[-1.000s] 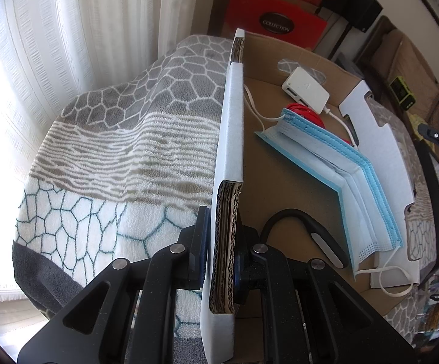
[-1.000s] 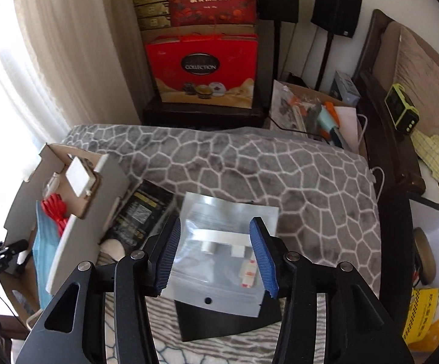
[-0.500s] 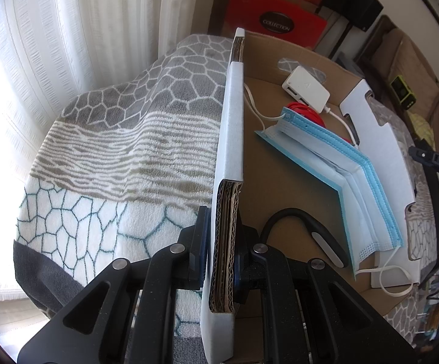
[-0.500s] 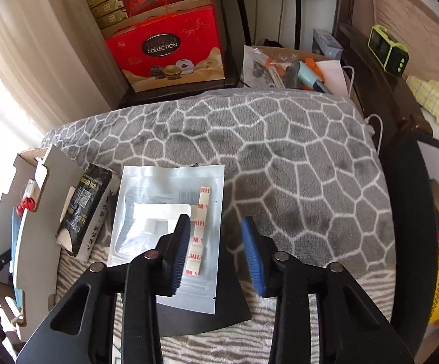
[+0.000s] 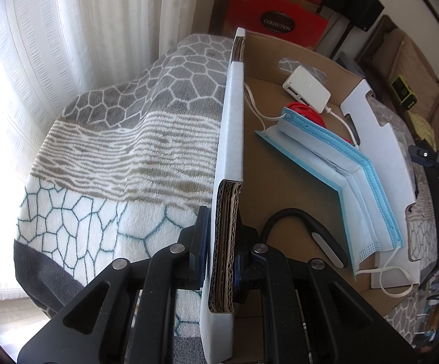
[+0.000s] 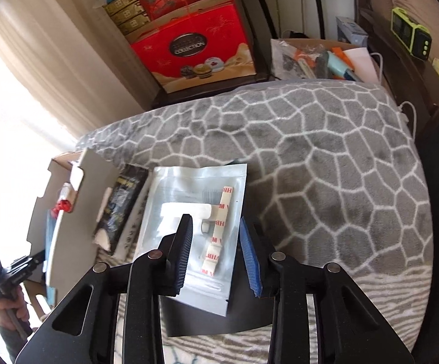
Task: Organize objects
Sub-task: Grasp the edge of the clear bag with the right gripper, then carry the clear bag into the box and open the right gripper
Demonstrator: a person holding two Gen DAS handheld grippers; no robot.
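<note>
Clear zip bag (image 6: pixel 198 230) of adhesive strips lies flat on the patterned blanket (image 6: pixel 325 163), directly under the right hand-held gripper (image 6: pixel 216 254), whose jaws have just been closing and straddle the bag's right edge without pressing it. To its left stands the cardboard box (image 5: pixel 280 163); the left hand-held gripper (image 5: pixel 221 261) is clamped on the box's wall.

Daylight from window (image 5: pixel 22 91) | glare left | fisheye edges dark, warped
</note>
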